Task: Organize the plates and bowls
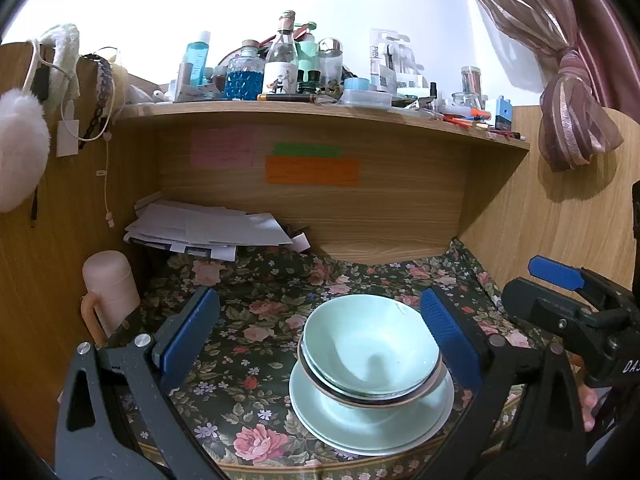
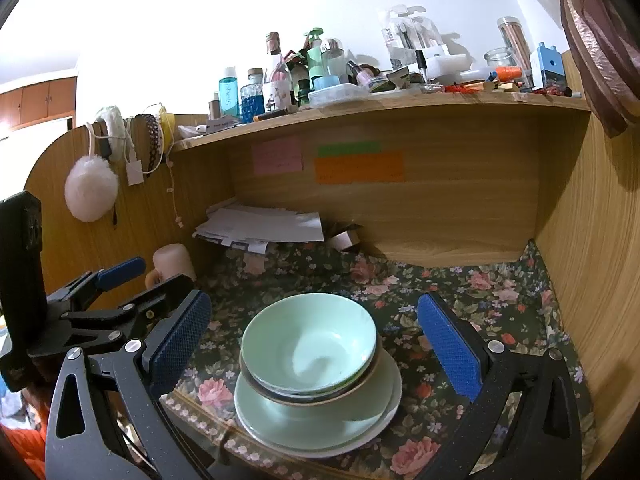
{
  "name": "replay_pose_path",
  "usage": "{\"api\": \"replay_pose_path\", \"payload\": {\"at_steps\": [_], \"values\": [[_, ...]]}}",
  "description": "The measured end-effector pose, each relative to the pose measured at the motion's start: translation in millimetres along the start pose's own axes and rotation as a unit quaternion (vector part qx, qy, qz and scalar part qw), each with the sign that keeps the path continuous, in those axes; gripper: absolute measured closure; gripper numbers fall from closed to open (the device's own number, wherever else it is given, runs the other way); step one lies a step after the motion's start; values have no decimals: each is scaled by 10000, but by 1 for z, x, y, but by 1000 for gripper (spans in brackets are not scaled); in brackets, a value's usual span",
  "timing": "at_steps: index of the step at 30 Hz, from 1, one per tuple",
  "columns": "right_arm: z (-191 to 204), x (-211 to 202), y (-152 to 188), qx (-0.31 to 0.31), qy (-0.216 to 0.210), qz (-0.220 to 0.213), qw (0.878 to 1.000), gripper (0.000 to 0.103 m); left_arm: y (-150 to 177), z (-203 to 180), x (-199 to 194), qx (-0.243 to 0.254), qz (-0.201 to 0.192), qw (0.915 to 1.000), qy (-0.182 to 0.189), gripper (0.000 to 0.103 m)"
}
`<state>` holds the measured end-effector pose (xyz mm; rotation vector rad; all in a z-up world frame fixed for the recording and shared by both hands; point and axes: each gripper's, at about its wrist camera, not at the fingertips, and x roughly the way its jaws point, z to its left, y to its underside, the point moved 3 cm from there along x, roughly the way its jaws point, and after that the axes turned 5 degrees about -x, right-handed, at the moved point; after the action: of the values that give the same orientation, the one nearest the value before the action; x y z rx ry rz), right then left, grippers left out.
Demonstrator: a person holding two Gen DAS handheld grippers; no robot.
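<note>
A pale green bowl [image 1: 370, 350] sits nested in a dark-rimmed bowl [image 1: 372, 396], on pale green plates [image 1: 368, 426] stacked near the front edge of the floral-cloth desk [image 1: 256, 320]. My left gripper [image 1: 320, 332] is open and empty, its blue pads to either side of and above the stack. In the right wrist view the same bowl [image 2: 310, 344], rimmed bowl [image 2: 316, 394] and plates [image 2: 316, 424] lie between the pads of my right gripper [image 2: 316, 336], which is open and empty. The right gripper also shows at the right edge of the left wrist view [image 1: 560, 284].
A pink mug [image 1: 110, 292] stands at the left wall. A pile of papers [image 1: 208, 230] lies at the back left under a cluttered shelf [image 1: 320, 114]. Wooden walls close the desk on both sides. A curtain [image 1: 568, 92] hangs at the right.
</note>
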<state>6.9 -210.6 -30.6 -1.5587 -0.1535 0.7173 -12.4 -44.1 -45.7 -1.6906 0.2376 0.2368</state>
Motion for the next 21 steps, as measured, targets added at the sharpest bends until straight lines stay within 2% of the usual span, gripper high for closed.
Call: {"api": "replay_pose_path", "payload": {"at_steps": [21], "values": [[-10,4,-4,1,6,-63,10000,0,-5,-6,3,-48,-56,10000,49,1]]}}
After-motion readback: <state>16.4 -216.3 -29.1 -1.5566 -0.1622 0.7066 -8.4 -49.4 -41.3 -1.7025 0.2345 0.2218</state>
